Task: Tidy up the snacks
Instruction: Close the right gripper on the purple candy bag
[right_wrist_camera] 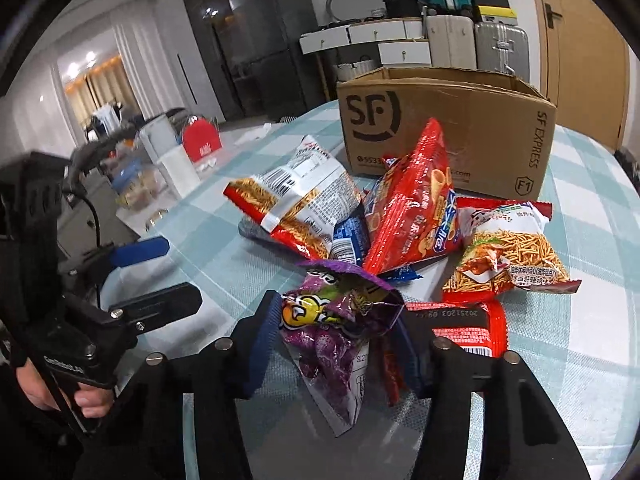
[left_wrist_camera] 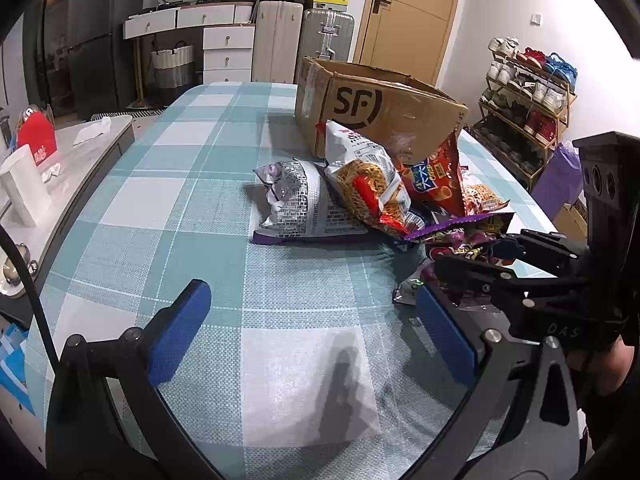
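Tongs first: your right tongs [right_wrist_camera: 332, 344] are pinched on the purple snack bag [right_wrist_camera: 340, 332], its foil crumpled between the two blue pads, so you have one packet in hand. Your left tongs [left_wrist_camera: 316, 336] stand wide open over bare checked cloth and hold nothing.

Beyond the purple bag, at 12 o'clock in the right wrist view, the rest of the pile lies loose on the counter [left_wrist_camera: 200, 184]: a red cone-snack bag [right_wrist_camera: 412, 216] propped up, a noodle-snack bag [right_wrist_camera: 296, 200] at 10 o'clock of it, another noodle-snack bag [right_wrist_camera: 508, 252] at 3 o'clock, a blue packet [right_wrist_camera: 352, 240] tucked beneath, and a red packet [right_wrist_camera: 468, 328] just beside your right pad. In the left wrist view a grey-and-white bag [left_wrist_camera: 296, 200] lies at the pile's 9 o'clock edge.

Further out at 12 o'clock, touching the pile, stands the open cardboard box [right_wrist_camera: 448, 132]. You cannot see inside it, so I cannot tell whether anything is packed. I judge the sorting barely begun: one bag gripped, at least six left.
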Demonstrator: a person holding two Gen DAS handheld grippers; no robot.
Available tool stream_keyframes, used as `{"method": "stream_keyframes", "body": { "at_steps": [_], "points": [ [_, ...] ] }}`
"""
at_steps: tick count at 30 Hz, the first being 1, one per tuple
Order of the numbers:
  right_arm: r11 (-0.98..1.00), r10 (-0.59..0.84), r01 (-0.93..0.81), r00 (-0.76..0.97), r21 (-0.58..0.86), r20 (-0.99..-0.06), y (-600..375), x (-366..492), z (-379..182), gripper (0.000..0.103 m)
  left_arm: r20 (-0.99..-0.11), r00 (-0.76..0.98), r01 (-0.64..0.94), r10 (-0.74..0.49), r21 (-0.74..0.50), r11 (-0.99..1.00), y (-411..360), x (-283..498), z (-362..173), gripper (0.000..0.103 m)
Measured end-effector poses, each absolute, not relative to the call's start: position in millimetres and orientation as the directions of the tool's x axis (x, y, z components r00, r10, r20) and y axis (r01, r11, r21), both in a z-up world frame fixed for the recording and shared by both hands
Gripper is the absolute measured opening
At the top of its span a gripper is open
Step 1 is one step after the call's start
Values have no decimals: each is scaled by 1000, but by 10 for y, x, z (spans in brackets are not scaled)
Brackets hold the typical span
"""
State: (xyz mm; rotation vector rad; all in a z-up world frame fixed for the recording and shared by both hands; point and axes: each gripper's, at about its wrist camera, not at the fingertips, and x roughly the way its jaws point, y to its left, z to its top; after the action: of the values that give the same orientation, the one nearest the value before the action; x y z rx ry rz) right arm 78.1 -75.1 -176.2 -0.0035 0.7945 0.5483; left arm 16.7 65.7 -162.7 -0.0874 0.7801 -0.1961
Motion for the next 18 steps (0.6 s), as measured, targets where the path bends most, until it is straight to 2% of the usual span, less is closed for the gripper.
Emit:
{"method": "stream_keyframes", "body": {
  "at_steps": [6,18],
  "points": [
    [854,479,-476,563,209,-673,-739,772,-1788,45,-705,683,137,-190,-131,982,610,161,-1643,102],
    [845,513,-479,603,237,-611,-906,657,-1733,45,-728,664,116,-173,-128,985,599,188,-1673,102]
  ]
}}
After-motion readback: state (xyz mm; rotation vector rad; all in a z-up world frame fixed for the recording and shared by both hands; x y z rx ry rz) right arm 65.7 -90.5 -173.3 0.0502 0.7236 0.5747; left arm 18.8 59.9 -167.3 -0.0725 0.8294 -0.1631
